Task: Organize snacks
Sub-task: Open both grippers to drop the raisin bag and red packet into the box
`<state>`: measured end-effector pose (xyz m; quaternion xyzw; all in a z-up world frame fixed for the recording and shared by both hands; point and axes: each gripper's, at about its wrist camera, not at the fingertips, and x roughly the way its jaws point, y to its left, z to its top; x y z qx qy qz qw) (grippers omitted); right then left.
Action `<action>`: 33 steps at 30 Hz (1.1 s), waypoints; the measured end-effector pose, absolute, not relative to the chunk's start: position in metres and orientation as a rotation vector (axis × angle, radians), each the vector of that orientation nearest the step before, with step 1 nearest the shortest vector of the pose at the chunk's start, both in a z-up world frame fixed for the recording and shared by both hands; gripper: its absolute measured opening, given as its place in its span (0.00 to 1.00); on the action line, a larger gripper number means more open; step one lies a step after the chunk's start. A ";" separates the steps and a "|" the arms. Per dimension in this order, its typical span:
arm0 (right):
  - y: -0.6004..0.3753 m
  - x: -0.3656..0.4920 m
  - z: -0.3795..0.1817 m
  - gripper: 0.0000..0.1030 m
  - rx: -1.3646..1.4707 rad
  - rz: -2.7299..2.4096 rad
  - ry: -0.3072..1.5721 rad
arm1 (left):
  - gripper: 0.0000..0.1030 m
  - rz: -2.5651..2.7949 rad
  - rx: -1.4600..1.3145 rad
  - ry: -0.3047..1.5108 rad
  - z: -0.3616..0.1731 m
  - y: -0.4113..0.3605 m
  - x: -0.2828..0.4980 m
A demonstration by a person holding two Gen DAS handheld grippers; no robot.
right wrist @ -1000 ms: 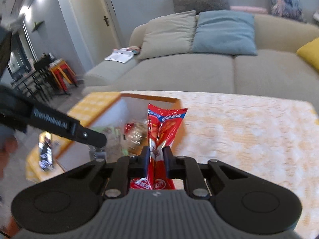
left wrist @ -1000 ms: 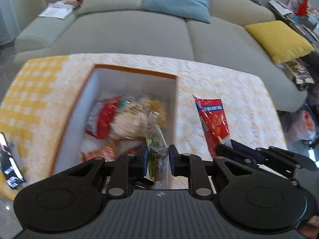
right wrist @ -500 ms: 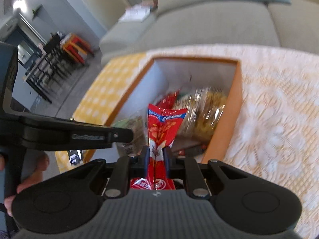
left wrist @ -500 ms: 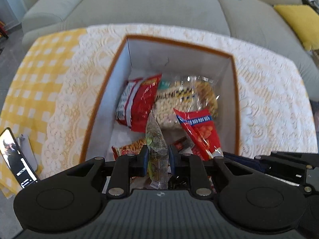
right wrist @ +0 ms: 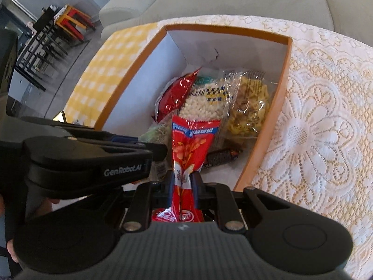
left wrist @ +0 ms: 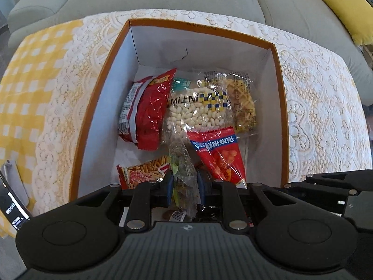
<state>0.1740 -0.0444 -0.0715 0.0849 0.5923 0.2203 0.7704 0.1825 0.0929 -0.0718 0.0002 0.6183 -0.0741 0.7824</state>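
both grippers are over the box [left wrist: 277,74] now, each with a packet in its jaws, so this is the drop-in step. the left gripper [left wrist: 184,184] is clamped on a clear packet [left wrist: 180,161] with greenish bits inside, low centre of the left view, pointing down into the near end of the box. the right gripper [right wrist: 181,182] is pinched shut on a red packet [right wrist: 191,144], which stands up out of the jaws at the centre of the right view and shows again just right of centre in the left view.

already lying in the box: a red bag [left wrist: 149,107] at upper left, a clear bag of white pieces [left wrist: 198,109] in the middle, a yellow snack bag [left wrist: 242,102] to its right, and an orange-printed packet [left wrist: 144,170] near the bottom left corner.

next move, as i read it: ease each packet a touch lower and open the jaws so they fall on free floor, not stacked on the pile. the two grippers sit close side by side, so a bump is the thing to watch.

hard to read: the near wall of the box is hidden behind the gripper bodies, the clear packet's contents are too blurred to name, and a dark bar [right wrist: 221,156] under the red packet is half covered. a phone [left wrist: 14,205] is cut off at the lower left edge.
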 end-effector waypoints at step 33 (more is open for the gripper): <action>-0.121 0.094 0.039 0.41 0.040 0.282 0.836 | 0.47 -0.246 0.129 0.928 0.048 0.045 0.104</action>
